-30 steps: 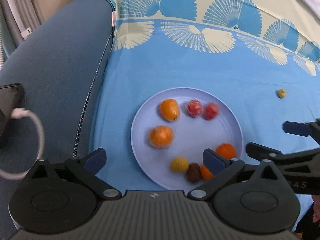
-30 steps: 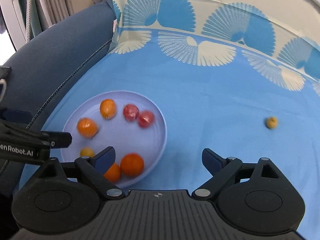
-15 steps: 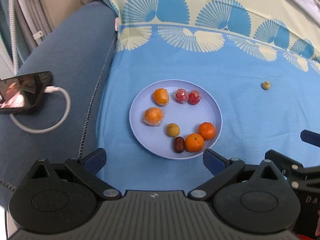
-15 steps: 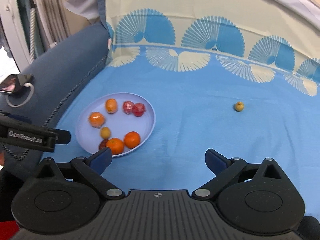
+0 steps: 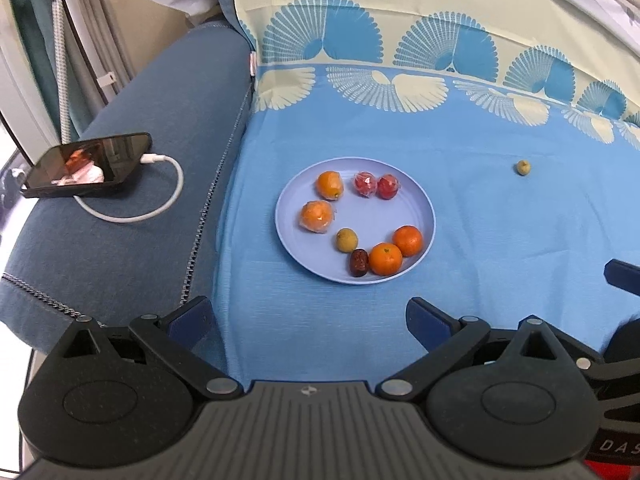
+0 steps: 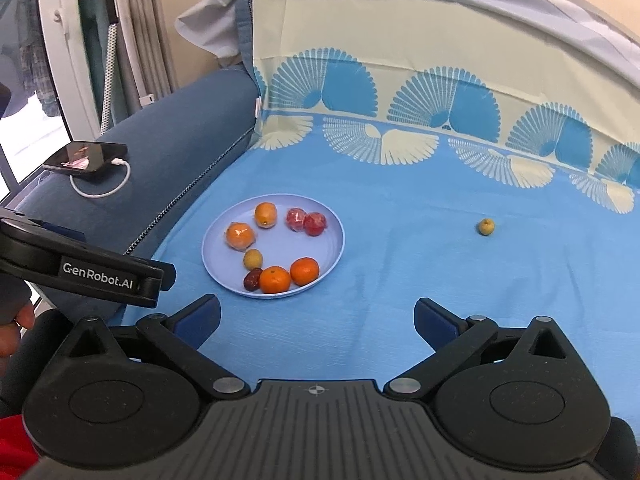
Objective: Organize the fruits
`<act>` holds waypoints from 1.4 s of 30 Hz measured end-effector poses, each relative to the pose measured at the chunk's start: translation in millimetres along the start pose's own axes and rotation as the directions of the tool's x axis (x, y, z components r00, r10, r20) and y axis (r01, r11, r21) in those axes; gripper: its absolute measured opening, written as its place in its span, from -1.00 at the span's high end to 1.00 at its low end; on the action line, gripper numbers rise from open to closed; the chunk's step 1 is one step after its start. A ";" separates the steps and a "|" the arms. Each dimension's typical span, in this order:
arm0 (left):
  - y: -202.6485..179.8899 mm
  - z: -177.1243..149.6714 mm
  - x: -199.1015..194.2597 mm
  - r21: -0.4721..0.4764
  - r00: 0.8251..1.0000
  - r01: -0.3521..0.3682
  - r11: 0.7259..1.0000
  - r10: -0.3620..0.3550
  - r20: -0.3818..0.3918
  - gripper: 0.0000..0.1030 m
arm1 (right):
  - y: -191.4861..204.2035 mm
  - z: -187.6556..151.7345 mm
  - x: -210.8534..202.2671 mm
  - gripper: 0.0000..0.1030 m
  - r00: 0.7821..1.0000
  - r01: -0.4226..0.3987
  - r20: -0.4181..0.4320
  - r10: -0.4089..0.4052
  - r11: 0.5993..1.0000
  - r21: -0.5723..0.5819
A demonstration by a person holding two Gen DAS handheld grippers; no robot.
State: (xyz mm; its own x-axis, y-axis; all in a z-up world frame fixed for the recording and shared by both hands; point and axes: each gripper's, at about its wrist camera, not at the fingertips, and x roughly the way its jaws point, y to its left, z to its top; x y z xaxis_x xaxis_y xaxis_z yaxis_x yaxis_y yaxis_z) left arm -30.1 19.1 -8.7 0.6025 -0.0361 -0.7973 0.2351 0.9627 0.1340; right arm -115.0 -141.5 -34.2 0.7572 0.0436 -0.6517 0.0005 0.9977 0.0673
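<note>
A lilac plate (image 5: 424, 204) (image 6: 338, 232) lies on the blue cloth and holds several fruits: oranges, two red wrapped fruits (image 5: 376, 186), a small yellow fruit (image 5: 346, 239) and a brown date (image 5: 359, 262). One small yellow fruit (image 5: 523, 167) (image 6: 486, 226) lies alone on the cloth to the right of the plate. My left gripper (image 5: 308, 320) is open and empty, well short of the plate. My right gripper (image 6: 316, 320) is open and empty, also short of the plate.
A phone (image 5: 86, 164) with a white cable lies on the blue sofa arm (image 5: 132, 236) at the left. The cloth-draped backrest (image 5: 400, 20) rises at the back. The left gripper's body (image 6: 80, 268) shows at the left of the right wrist view.
Both grippers have pulled back and up from the plate, so the plate and fruits look smaller and farther. The phone has come into view at the left. Both stay open.
</note>
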 end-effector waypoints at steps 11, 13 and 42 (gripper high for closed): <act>1.9 -4.1 -9.4 0.002 0.999 -0.046 0.999 0.046 0.012 -0.99 | 5.3 -3.1 -9.8 -0.99 1.000 0.022 0.014 -0.022 0.999 -0.023; 1.0 -4.8 -10.9 0.010 0.999 -0.049 0.999 0.048 0.016 -0.99 | 5.7 -3.3 -10.2 -0.99 1.000 0.023 0.015 -0.022 0.999 -0.026; -4.2 -3.9 -6.8 0.033 0.998 -0.070 0.997 0.070 0.002 -0.99 | 6.6 3.5 -0.4 -0.99 0.999 0.032 -0.006 -0.032 0.999 -0.019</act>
State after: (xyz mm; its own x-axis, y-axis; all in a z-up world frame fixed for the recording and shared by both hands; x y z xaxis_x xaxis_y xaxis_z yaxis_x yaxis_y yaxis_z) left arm -38.1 16.4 -6.2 0.6192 0.0310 -0.7846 0.2171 0.9535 0.2090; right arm -113.1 -135.1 -30.8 0.7527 0.0116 -0.6582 0.0124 0.9994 0.0318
